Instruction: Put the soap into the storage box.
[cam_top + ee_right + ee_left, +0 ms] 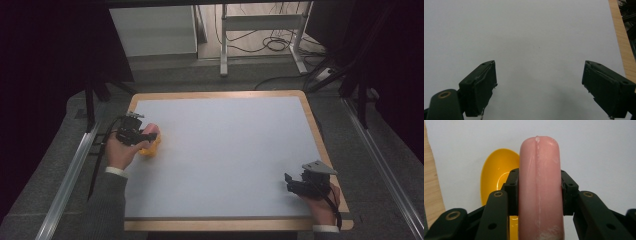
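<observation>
The left gripper (539, 192) clamps a pink smooth plastic sausage (539, 187) above the yellow plastic bowl (495, 172), near the white counter (230, 150) left edge; the right gripper (539, 87) stands wide, well apart from the bowl.

A: Setting, type?
B: Lab or recording studio. Evidence: black curtains (45, 55) around; counter (220, 95) with white mat; grey carpet (50, 165); metal floor rails (65, 185); loose cables (270, 42) beneath a white desk frame (260, 22) behind
</observation>
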`<state>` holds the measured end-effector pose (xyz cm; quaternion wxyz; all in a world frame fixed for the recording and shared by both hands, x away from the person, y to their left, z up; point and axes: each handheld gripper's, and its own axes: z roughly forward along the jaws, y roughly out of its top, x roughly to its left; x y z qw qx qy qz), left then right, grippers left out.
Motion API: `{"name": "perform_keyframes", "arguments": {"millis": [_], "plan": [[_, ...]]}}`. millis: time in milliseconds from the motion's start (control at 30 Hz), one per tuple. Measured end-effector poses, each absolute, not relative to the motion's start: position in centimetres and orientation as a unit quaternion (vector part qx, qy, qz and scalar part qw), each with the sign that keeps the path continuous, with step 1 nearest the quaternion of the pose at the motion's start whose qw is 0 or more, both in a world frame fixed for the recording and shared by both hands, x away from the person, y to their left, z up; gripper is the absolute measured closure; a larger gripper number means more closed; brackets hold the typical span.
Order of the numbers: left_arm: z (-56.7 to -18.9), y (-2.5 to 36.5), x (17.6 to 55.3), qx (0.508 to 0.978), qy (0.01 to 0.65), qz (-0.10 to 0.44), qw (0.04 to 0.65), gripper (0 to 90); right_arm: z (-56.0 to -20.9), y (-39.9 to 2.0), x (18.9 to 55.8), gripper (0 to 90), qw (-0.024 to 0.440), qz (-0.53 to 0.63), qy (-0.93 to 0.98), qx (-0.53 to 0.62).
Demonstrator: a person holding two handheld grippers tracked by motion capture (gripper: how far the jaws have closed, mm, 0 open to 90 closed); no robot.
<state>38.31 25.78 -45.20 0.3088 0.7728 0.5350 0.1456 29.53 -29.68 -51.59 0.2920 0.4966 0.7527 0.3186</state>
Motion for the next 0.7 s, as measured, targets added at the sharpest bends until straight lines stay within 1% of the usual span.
{"name": "perform_keyframes", "arguments": {"millis": [333, 700], "plan": [[-46.2, 26.6, 38.7, 0.766, 0.549, 0.142, 0.302, 60.2, -51.7, -29.6, 29.5, 12.1, 0.291, 0.317, 0.754, 0.497], [-47.6, 27.2, 40.1, 0.763, 0.564, 0.134, 0.286, 60.1, -51.7, -29.7, 29.5, 12.1, 0.291, 0.317, 0.754, 0.497]]}}
